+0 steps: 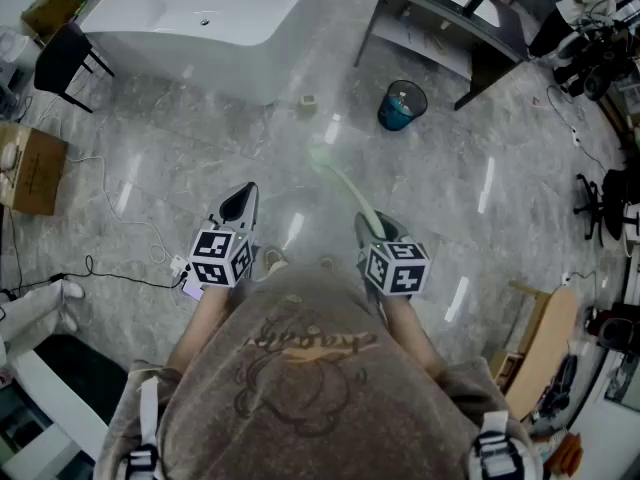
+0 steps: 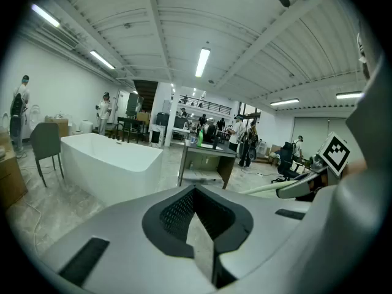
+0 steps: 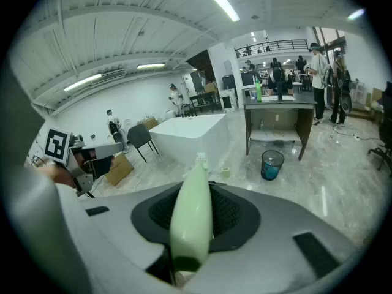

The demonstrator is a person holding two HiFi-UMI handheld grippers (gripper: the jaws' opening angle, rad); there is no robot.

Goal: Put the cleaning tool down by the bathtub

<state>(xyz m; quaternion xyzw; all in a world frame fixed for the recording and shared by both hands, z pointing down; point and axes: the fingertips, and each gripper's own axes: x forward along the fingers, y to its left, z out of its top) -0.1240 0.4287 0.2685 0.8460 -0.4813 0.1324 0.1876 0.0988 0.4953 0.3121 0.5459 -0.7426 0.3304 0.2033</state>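
Cleaning tool [image 1: 345,186]: handle clamped in my right gripper [image 1: 369,227], head aimed at the bathtub [image 1: 200,13] for set-down; left gripper [image 1: 240,204] closed, empty.

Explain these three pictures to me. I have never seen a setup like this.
There is no robot here: a person holds a two-jaw gripper in each hand. The head view looks down from a camera on the person's head. The other two views come from cameras riding on each gripper, looking along its jaws. The left gripper holds nothing, and its jaws meet at the tips. The right gripper is closed on a pale green cleaning tool, whose long handle sticks out forward. Ahead, on the grey floor, stand a white bathtub, a blue bin and a cardboard box.
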